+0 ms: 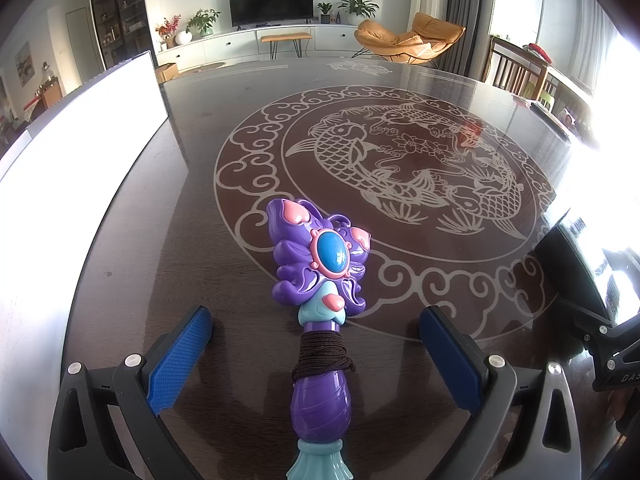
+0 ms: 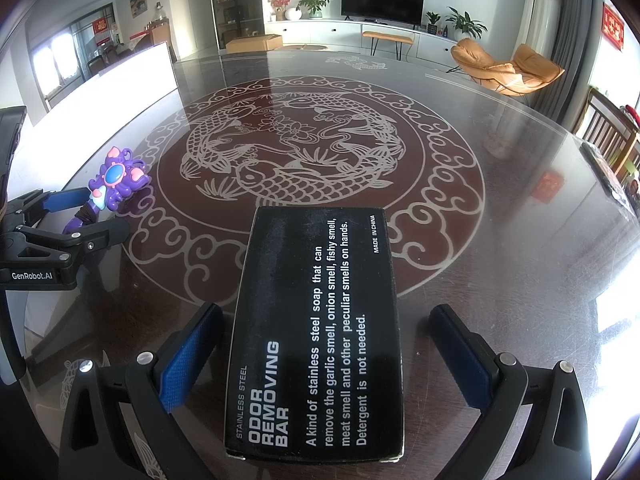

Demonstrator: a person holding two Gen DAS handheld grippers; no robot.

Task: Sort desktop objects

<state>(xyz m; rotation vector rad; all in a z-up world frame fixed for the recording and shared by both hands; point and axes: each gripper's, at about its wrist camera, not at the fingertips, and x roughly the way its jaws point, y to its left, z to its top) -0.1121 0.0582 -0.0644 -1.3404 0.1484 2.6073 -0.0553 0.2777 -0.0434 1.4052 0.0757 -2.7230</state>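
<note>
A purple toy wand (image 1: 320, 264) with a blue gem and pink petals lies on the dark table; brown cord is wound around its handle. My left gripper (image 1: 316, 320) stands open, its blue pads on either side of the handle and apart from it. The right wrist view shows the same wand (image 2: 116, 184) between the left gripper's (image 2: 94, 214) fingers. A black box (image 2: 316, 336) printed "ODOR REMOVING BAR" lies flat on the table. My right gripper (image 2: 326, 316) is open around it, with a gap on the right side.
The round table (image 1: 400, 92) is dark and glossy with a white fish pattern. A tall white panel (image 1: 88, 128) stands along its left edge. The right gripper's black body (image 1: 592, 280) is close on the right. Wooden chairs (image 2: 608, 136) stand beyond the right rim.
</note>
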